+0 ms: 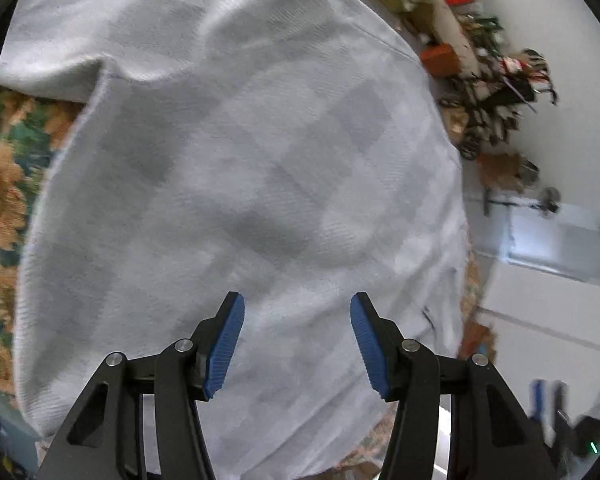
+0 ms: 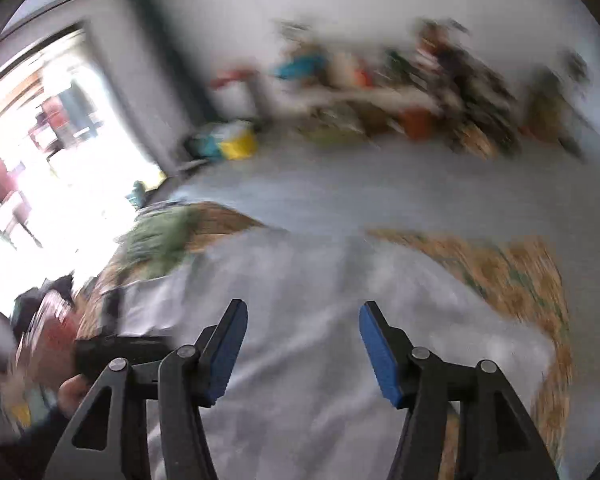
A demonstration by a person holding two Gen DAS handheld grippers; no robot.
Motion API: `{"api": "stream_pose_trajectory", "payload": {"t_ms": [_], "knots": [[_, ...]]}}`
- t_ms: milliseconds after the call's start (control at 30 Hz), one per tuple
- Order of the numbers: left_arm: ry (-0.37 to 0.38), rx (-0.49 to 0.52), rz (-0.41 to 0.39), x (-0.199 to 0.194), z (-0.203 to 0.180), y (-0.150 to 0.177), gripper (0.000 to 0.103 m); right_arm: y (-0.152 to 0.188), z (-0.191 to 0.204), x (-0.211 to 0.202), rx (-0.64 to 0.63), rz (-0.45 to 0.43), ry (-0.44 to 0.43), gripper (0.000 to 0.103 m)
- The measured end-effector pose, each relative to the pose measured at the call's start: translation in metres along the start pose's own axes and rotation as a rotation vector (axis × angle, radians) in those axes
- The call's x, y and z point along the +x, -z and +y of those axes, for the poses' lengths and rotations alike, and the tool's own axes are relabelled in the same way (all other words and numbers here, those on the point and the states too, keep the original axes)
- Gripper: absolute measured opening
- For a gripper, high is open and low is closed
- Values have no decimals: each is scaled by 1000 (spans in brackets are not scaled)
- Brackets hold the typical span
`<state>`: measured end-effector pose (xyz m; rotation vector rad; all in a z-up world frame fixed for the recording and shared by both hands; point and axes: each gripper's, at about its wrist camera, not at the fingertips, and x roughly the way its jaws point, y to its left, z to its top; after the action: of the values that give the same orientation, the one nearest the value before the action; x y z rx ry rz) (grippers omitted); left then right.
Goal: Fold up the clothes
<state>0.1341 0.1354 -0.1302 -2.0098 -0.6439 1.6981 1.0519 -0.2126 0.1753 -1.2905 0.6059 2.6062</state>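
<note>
A pale grey-white checked garment [image 1: 240, 180] lies spread over a floral bedcover [image 1: 0, 200] and fills most of the left wrist view. A fold ridge crosses its upper left. My left gripper [image 1: 297, 308] hangs just above the cloth, open, with nothing between its blue pads [image 1: 224, 348]. The right wrist view is smeared by motion. It shows the same pale garment [image 2: 300, 288] below my right gripper [image 2: 303, 314], which stands open with nothing between its fingers.
Orange and green floral bedcover [image 2: 512, 280] shows around the garment. A cluttered shelf and floor items [image 1: 488, 72] stand by the white wall. A bright doorway [image 2: 40, 160] is at left. A hand [image 2: 74, 394] with a dark gripper body sits at lower left.
</note>
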Motion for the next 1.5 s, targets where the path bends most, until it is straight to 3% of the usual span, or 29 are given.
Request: {"api": "stream_pose_trajectory", "payload": {"t_ms": [133,233,267,400,500,667,767,800,900,967,1033,1100,1167,1200,1233,1300,1400,1500], "knots": [[37,123,115,38,-32,21,56,18,-82,-22,303,26,237,60],[36,209,209,70,-60,45,56,34,-130,-54,346,37,397,72],[13,226,218,77,-66,56,56,36,-146,-55,358,40,407,72],[-100,279,214,95,-71,74,56,35,-219,-15,431,104,397,74],[-189,263,178,103,-74,75,56,30,-271,43,466,168,290,72],[-231,170,131,110,-83,85,56,-6,-322,165,490,305,146,67],[-245,140,115,114,-91,95,56,-23,-319,192,459,316,130,45],[-241,124,113,115,-93,98,56,-28,-313,191,421,297,156,23],[-232,93,105,117,-98,104,56,-47,-310,172,348,224,181,16],[-227,98,93,116,-104,105,56,-70,-331,141,362,123,226,14],[-220,103,82,114,-108,106,56,-94,-355,113,350,38,321,0],[-210,108,76,113,-111,107,56,-116,-382,92,334,-22,416,1],[-204,114,94,117,-112,108,56,-127,-407,93,377,42,339,6],[-202,117,102,119,-112,108,56,-126,-411,98,385,94,318,14],[-201,118,106,120,-112,109,56,-122,-410,105,383,149,289,35],[-198,119,113,122,-111,109,56,-106,-393,122,368,210,225,60],[-201,124,130,133,-117,112,56,-78,-363,157,357,299,129,60],[-204,134,138,134,-115,114,56,-63,-340,198,343,363,100,60]]}}
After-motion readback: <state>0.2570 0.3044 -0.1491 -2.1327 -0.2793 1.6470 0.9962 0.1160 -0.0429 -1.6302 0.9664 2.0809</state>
